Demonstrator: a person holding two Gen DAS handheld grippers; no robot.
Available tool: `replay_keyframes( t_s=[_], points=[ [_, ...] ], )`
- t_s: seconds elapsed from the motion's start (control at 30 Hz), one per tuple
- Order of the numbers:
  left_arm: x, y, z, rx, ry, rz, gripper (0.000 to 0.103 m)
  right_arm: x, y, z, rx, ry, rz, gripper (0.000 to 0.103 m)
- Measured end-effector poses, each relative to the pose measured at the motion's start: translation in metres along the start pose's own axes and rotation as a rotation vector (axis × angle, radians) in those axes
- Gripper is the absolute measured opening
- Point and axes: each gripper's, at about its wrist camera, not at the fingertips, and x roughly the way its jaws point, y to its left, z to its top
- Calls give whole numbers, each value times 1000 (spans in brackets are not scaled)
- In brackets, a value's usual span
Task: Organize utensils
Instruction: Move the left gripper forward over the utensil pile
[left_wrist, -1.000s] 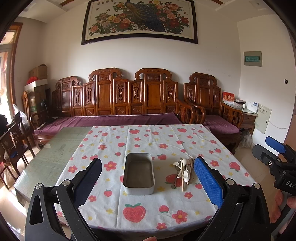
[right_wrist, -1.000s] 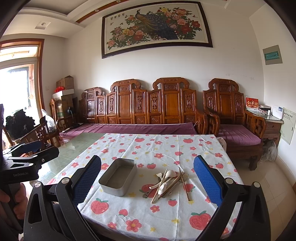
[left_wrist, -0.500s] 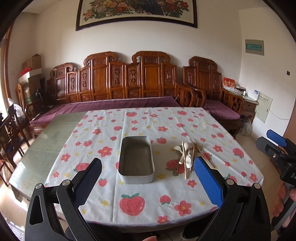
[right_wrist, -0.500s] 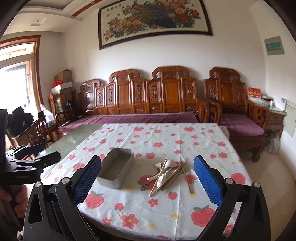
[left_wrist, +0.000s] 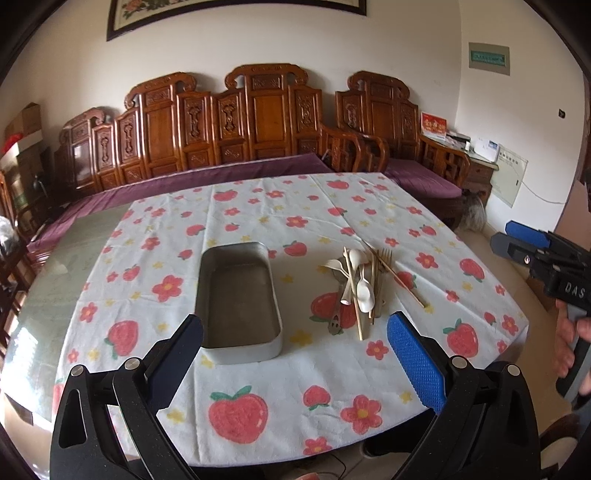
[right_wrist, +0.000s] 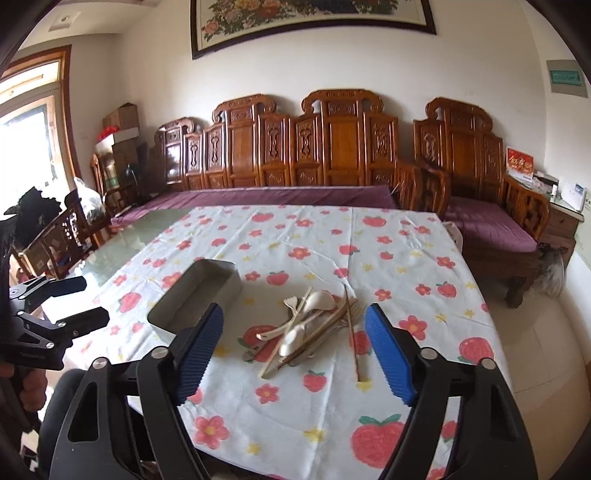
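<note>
Grey metal, one rectangular tin sits open-topped on a table draped with a white cloth printed with strawberries and flowers, directly ahead of the left gripper and closer to its left-hand finger. The left gripper's two fingers stand wide apart, nothing between them, hovering over the near edge of the cloth.

One heap of utensils lies just beside the tin, ahead of the left gripper's blue-padded finger. In the heap at least three pale spoons can be counted, one pale fork, one bamboo fork, and several thin sticks that look like chopsticks; the exact number of sticks cannot be told where they overlap. One stick lies apart at a slant toward the right gripper, seen at the right edge of the left wrist view in a person's hand.

From the right wrist view, the right gripper frames the same heap of utensils between its two blue pads, above the cloth and touching none of it; its jaws are closing from a wide spread, still well apart. The tin lies ahead of its left finger, and the left gripper shows at the far left.

One long carved wooden bench with a purple cushion and one matching armchair stand beyond the table, under one framed painting.
</note>
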Motion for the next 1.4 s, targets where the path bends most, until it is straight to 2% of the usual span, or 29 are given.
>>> replay_keyframes(
  t_s=[0.2,0.33,0.43,0.6,0.73,0.83,0.93,1.13,1.4],
  points=[
    [36,-12,3,33,53,-31,97,29,-38,-4,-5,51,-29,74],
    [61,-24,5,60,81,-53,92,48,-53,-13,11,76,-32,73],
    [81,-31,8,53,118,-94,85,60,-64,-23,31,92,-26,71],
    [113,-47,16,72,152,-113,76,75,-74,-33,40,134,-37,71],
    [143,-59,18,57,207,-144,64,88,-83,-40,54,166,-38,66],
    [160,-68,7,56,248,-159,56,97,-90,-46,70,187,-32,61],
    [178,-77,-12,55,300,-177,43,109,-96,-52,91,214,-23,53],
    [203,-88,-28,65,347,-175,26,129,-101,-65,114,266,5,39],
    [221,-92,-37,78,364,-137,20,141,-93,-76,79,309,-3,38]
  ],
)
